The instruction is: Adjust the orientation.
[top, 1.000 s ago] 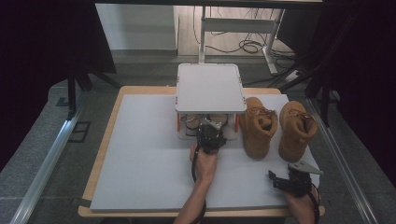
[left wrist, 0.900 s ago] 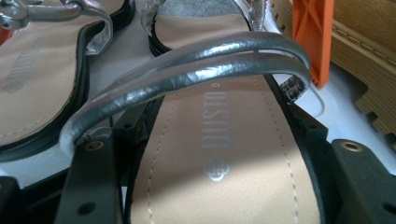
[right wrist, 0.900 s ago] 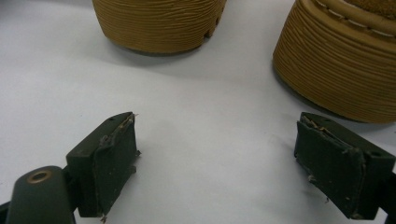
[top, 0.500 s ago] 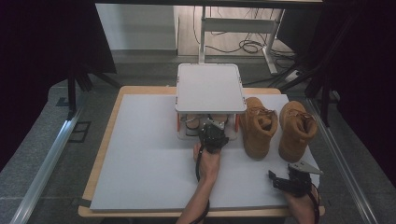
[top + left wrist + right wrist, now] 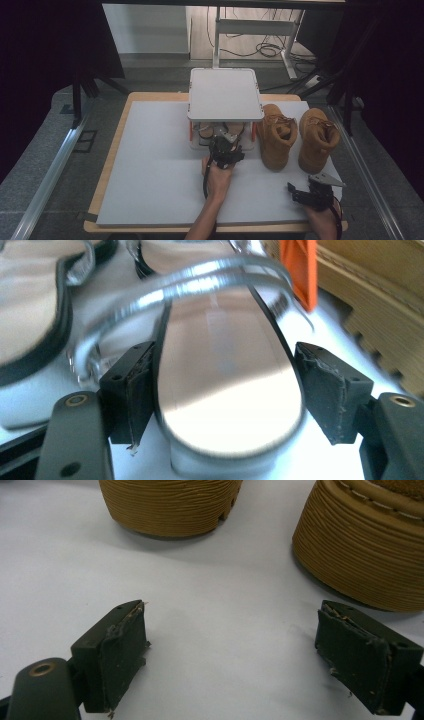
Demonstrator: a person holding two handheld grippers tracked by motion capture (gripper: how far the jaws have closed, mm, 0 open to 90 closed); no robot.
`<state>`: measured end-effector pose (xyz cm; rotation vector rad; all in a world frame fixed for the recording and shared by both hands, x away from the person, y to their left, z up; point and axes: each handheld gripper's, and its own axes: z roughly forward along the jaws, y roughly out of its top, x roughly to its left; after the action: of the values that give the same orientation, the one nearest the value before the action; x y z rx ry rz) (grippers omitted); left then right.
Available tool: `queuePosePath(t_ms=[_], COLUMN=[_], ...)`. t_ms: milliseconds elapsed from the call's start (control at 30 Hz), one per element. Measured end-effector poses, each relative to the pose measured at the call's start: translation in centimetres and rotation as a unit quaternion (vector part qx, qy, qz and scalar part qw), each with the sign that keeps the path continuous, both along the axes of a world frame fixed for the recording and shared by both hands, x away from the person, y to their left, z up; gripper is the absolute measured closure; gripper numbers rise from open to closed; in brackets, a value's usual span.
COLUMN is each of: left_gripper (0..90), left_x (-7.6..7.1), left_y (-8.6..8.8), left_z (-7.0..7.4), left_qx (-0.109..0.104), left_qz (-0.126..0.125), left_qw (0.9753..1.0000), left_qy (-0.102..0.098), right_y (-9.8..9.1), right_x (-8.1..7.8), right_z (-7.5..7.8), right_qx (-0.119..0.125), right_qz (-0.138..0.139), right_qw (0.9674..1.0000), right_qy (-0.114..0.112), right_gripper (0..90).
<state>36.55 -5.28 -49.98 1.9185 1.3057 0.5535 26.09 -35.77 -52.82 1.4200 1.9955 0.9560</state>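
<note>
The left gripper (image 5: 225, 390) has just been opening its jaws around the rounded heel of a beige, silver-strapped sandal (image 5: 225, 370), one pad touching, the other clear, under a white low shelf (image 5: 225, 93). The right gripper (image 5: 245, 660) rests wide open on smooth white tabletop (image 5: 220, 585), near two ribbed tan boots (image 5: 277, 135).

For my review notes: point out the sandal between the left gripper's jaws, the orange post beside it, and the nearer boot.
sandal (image 5: 225, 390), left gripper view, on its insole.
orange post (image 5: 300, 267), left gripper view, on its front face.
nearer boot (image 5: 276, 137), high view, on its upper.
</note>
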Motion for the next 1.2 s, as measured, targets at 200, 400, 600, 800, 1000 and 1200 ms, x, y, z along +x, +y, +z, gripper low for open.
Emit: queuePosePath(t_ms=[200,400,600,800,1000,1200], left_gripper=[25.5,27.8,43.8,69.6,88.9,89.9], left_x=[-1.6,-2.8,-4.1,-4.8,-4.8,-4.3], left_y=[1.3,2.5,3.6,3.8,3.6,3.1], left_z=[0.2,0.0,-0.1,-0.1,0.1,0.1], left_qx=[-0.007,-0.006,-0.007,0.003,0.006,0.025], left_qz=[-0.024,-0.038,-0.052,-0.089,-0.105,-0.103], left_qw=[0.9997,0.9992,0.9986,0.996,0.9943,0.9941], left_qy=[0.002,0.008,-0.002,-0.002,-0.018,-0.021], right_y=[0.0,0.0,0.0,0.0,0.0,0.0], right_x=[0.0,0.0,0.0,0.0,0.0,0.0], right_z=[0.0,0.0,0.0,0.0,0.0,0.0], right_qx=[0.0,0.0,0.0,0.0,0.0,0.0], right_qz=[0.0,0.0,0.0,0.0,0.0,0.0], right_qw=[1.0,1.0,1.0,1.0,1.0,1.0], right_qy=[0.0,0.0,0.0,0.0,0.0,0.0], right_gripper=[12.8,12.8,12.8,12.9,12.9,12.8])
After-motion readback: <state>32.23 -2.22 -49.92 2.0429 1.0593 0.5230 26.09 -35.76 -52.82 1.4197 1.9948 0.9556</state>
